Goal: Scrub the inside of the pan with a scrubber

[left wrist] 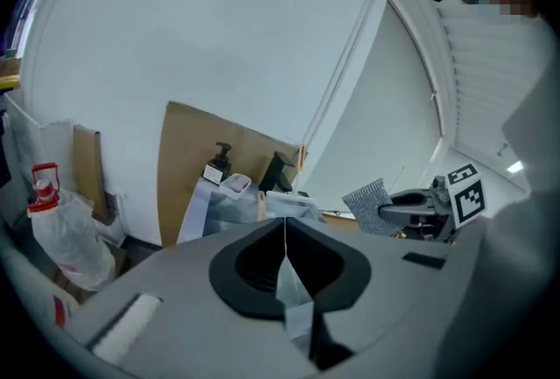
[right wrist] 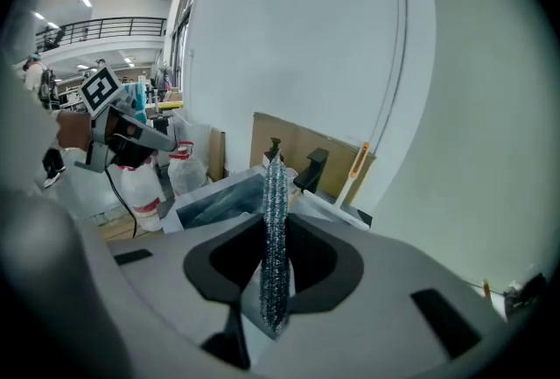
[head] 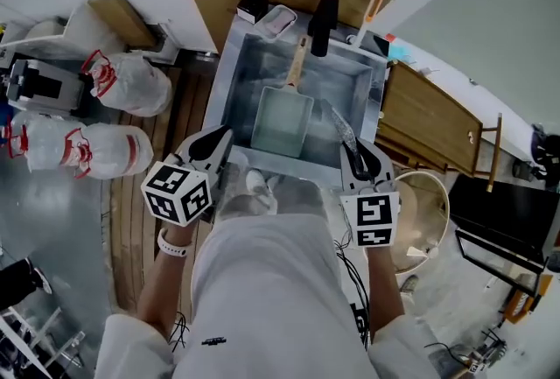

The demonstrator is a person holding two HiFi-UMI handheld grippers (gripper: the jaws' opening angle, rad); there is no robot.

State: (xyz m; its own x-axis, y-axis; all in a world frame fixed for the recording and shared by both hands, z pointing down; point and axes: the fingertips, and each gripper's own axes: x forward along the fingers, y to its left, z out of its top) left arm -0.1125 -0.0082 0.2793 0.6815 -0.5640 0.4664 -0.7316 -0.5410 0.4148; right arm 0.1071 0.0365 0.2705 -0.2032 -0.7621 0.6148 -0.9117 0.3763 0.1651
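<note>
Right gripper [right wrist: 273, 233] pinches the scrubber [right wrist: 276, 180] (edge-on); left gripper [left wrist: 284, 237] pressed together, empty.

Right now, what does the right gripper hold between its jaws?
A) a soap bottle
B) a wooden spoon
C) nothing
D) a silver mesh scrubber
D: in the right gripper view, the right gripper is shut on the scrubber, whose silver mesh stands up between the jaws.
</note>
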